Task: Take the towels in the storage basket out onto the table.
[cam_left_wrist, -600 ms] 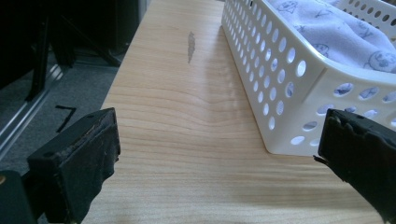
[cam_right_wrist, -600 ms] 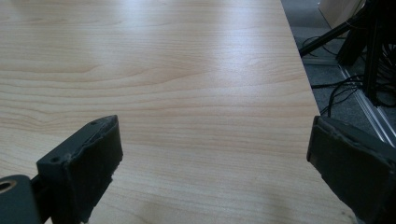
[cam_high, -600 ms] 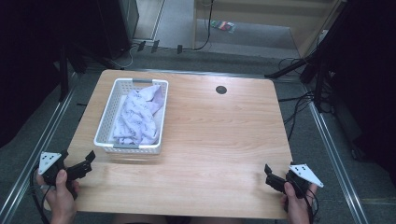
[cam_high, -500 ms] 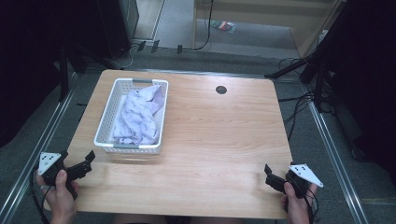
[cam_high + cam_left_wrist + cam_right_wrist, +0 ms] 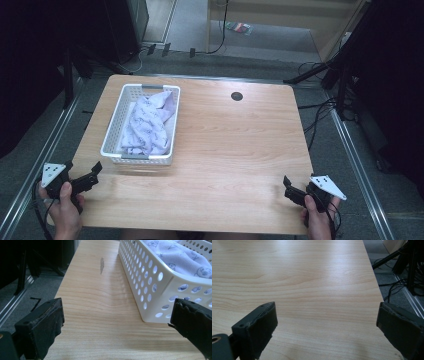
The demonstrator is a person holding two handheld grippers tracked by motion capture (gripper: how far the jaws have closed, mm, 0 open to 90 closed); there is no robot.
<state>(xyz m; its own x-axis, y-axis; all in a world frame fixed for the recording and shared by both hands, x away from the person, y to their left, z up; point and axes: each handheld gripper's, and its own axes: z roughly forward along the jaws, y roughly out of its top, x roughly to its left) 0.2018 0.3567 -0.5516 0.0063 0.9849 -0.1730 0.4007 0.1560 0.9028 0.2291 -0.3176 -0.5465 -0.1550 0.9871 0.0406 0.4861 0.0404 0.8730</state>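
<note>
High view: my left gripper (image 5: pixel 95 171) sits at the near left corner of the table (image 5: pixel 240 150), jaws spread wide and empty, pointing toward the basket (image 5: pixel 116 122). My right gripper (image 5: pixel 287 187) sits at the near right corner, jaws likewise spread and holding nothing, its nose turned inward over the wood. Both hands hang just past the near edge.

The basket is white and perforated, standing on the left half of the table with its long side running away from me. Its near end lies close to my left gripper but apart from it. A pale cloth (image 5: pixel 150 122) with small printed figures is bunched inside, filling most of it and rising toward the far right corner of the rim.

Left gripper view: the basket's near corner (image 5: pixel 160 307) is just ahead of my right-hand jaw, with a strip of bare wood between them. To the basket's other side a band of open tabletop runs to the table's left edge, beyond which the floor drops away.

Right gripper view: bare wood (image 5: pixel 299 285) lies ahead, and the table's right edge slants off beside my outer jaw, with cables (image 5: pixel 392 290) on the floor past it.

From the basket's right wall to the right edge the tabletop is open, apart from a small dark round hole (image 5: pixel 237 96) near the far edge.
</note>
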